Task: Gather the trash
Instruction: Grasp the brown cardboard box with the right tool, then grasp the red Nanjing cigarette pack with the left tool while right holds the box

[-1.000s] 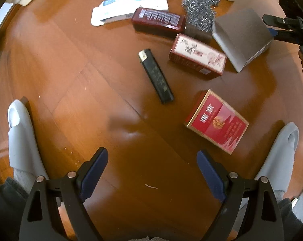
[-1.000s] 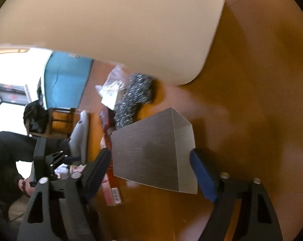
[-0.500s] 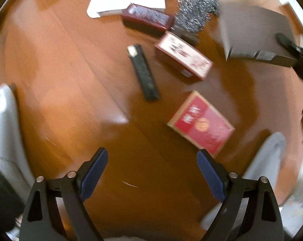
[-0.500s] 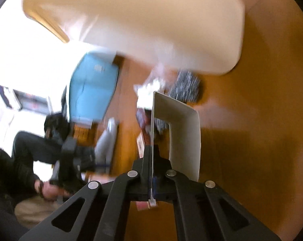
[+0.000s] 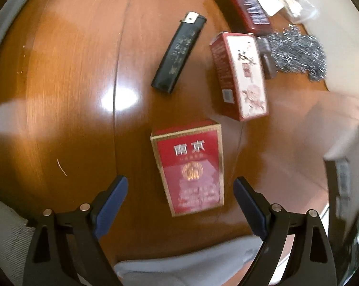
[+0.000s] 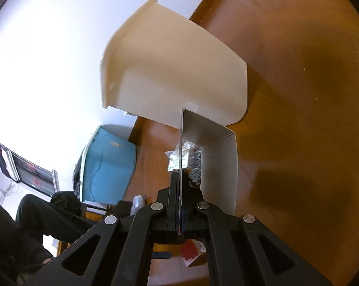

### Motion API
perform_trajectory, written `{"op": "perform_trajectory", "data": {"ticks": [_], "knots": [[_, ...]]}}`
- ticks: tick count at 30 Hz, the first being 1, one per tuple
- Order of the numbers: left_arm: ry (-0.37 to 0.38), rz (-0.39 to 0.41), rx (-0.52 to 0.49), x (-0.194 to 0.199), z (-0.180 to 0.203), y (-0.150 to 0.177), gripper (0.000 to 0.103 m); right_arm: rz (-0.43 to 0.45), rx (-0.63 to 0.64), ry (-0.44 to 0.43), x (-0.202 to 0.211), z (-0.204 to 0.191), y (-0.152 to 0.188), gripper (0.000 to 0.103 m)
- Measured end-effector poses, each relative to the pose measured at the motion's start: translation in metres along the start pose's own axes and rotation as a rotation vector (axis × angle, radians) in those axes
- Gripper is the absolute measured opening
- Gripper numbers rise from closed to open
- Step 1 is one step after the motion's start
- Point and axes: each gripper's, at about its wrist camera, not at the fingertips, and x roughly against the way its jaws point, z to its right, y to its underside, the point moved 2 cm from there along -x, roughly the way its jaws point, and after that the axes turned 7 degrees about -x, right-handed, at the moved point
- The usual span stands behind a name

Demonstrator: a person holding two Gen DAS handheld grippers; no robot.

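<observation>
- The left hand-held gripper [image 5: 180,197] hangs spread wide and has swung in since a second ago, so the red cigarette pack [image 5: 190,166] now lies between its fingers on the bench [image 5: 72,83].
- The right hand-held gripper [image 6: 180,186], open a second ago, is clenched on the folded grey card [image 6: 217,162], lifted beside the cream bin [image 6: 174,71].
- Beyond the pack lie the black lighter [image 5: 179,52] and the white-faced pack [image 5: 241,76].

Your left gripper [image 5: 180,188], jaws wide, hovers over the red pack [image 5: 188,166] near the tabletop's [image 5: 67,71] near edge. Beyond: lighter [image 5: 179,52], white-faced pack [image 5: 240,76], dark pack [image 5: 245,2], steel wool [image 5: 296,52].
</observation>
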Motion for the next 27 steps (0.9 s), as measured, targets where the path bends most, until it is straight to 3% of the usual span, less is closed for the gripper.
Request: {"op": "perform_trajectory", "data": {"ticks": [11, 12, 13, 16, 20, 23, 27], "knots": [[-0.077, -0.054, 0.088, -0.037, -0.016, -0.021, 0.090, 0.049, -0.039, -0.005, 0.023, 0.010, 0.017, 0.001], [-0.076, -0.054, 0.085, -0.037, -0.015, -0.021, 0.087, 0.051, -0.041, -0.003, 0.023, 0.009, 0.019, 0.001], [-0.072, -0.055, 0.074, -0.039, -0.013, -0.022, 0.077, 0.052, -0.042, -0.002, 0.025, 0.009, 0.020, 0.001], [-0.109, -0.049, -0.001, -0.036, -0.003, -0.024, 0.055, 0.056, -0.051, 0.001, 0.030, 0.013, 0.024, 0.001], [-0.063, -0.036, -0.080, -0.024, 0.001, -0.030, 0.054, 0.069, -0.062, 0.005, 0.031, 0.013, 0.027, 0.001], [-0.041, 0.015, -0.179, 0.004, 0.007, -0.035, 0.054, 0.084, -0.065, 0.000, 0.032, 0.010, 0.030, 0.001], [-0.041, 0.148, -0.421, 0.070, 0.039, -0.030, 0.054, 0.105, -0.073, -0.007, 0.031, 0.007, 0.033, 0.001]]}}
